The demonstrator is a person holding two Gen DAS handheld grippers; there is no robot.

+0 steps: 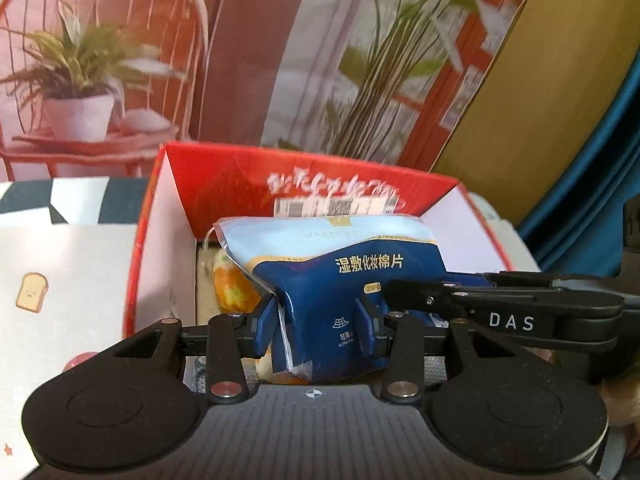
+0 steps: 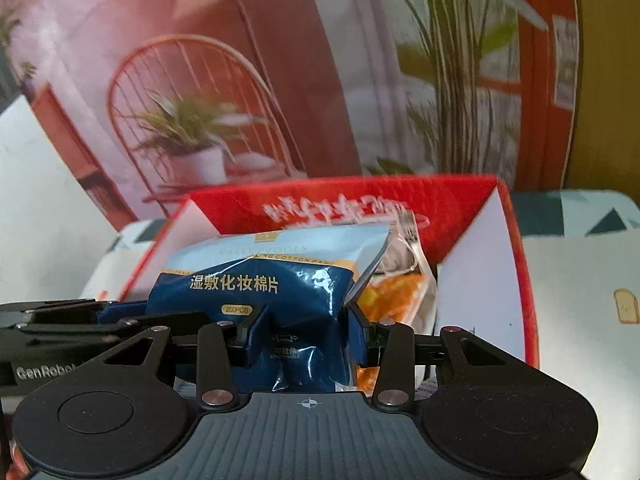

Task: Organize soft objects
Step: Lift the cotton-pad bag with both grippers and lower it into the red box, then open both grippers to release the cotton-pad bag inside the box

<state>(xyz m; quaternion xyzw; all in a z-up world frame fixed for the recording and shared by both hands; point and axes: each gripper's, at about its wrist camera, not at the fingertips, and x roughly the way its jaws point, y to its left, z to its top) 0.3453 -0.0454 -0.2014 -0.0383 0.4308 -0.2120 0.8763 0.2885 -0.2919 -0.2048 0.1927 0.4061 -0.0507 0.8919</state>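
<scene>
A blue and pale-blue pack of cotton pads (image 1: 340, 276) (image 2: 264, 284) hangs over a red open box (image 1: 280, 184) (image 2: 360, 204) with white inner walls. My left gripper (image 1: 320, 324) is shut on the pack's left part, its blue pads pressing into the wrapper. My right gripper (image 2: 304, 340) is shut on the same pack's right part and reaches in from the right in the left wrist view. Inside the box lie an orange and white soft packet (image 1: 232, 284) (image 2: 396, 296) and other items, partly hidden by the pack.
The box stands on a white tablecloth with a toast print (image 1: 32, 292) (image 2: 626, 306) and dark geometric patches. Behind it is a backdrop picture of an orange chair and potted plants (image 1: 80, 92). A yellow panel and blue fabric (image 1: 600, 160) lie at the right.
</scene>
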